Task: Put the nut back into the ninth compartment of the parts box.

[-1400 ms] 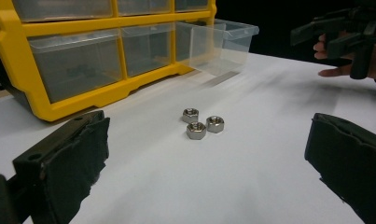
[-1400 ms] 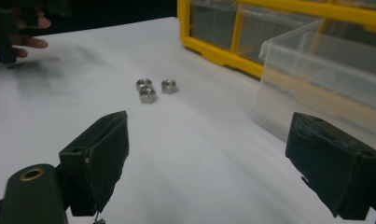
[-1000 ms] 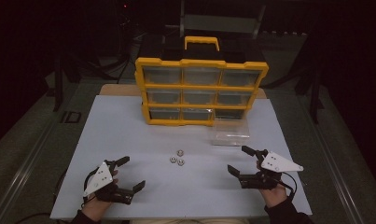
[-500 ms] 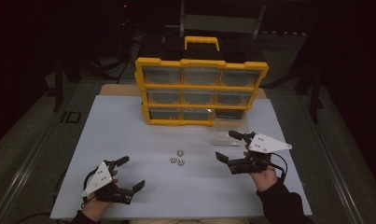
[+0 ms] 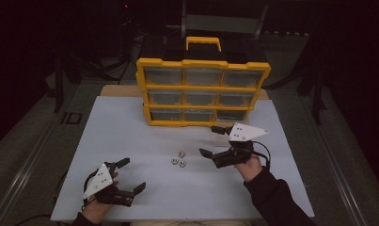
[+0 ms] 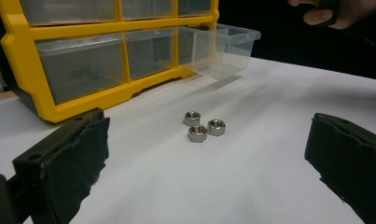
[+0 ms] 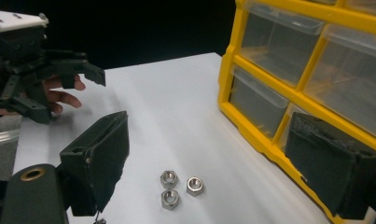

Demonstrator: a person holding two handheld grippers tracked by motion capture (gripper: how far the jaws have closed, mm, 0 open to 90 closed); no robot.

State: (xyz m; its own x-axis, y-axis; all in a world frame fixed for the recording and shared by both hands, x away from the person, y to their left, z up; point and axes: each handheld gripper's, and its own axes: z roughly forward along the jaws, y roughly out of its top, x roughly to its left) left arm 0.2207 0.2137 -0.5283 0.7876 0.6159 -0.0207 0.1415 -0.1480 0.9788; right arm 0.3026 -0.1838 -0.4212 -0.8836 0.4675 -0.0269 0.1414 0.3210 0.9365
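**Three small nuts on a bare sheet, wide-open jaws closing in**

The yellow organizer stands upright at the far side of the white table, its clear drawers facing the person. One clear drawer is out of the case and sits on the table just beside its lower right corner; in the left gripper view it looks empty, though its floor is hard to read.

The right gripper hovers above the table, to the right of the nuts and near them, jaws spread wide with nothing between them. In the right gripper view the three nuts lie low in the gap between its two padded jaws, so it appears roughly lined up with the cluster. The left gripper rests near the front left of the table, well apart from the nuts, jaws likewise wide open and empty.

The nuts lie flat in a tight cluster at the table's middle, touching or nearly so. They are likely steel: stiff, not fragile, dense but light to lift. Their smooth flats and low profile make them slippery on the sheet. The best hold is probably across two opposite flats of one outer nut, jaws coming down almost to the surface; closing on the cluster risks scattering it.
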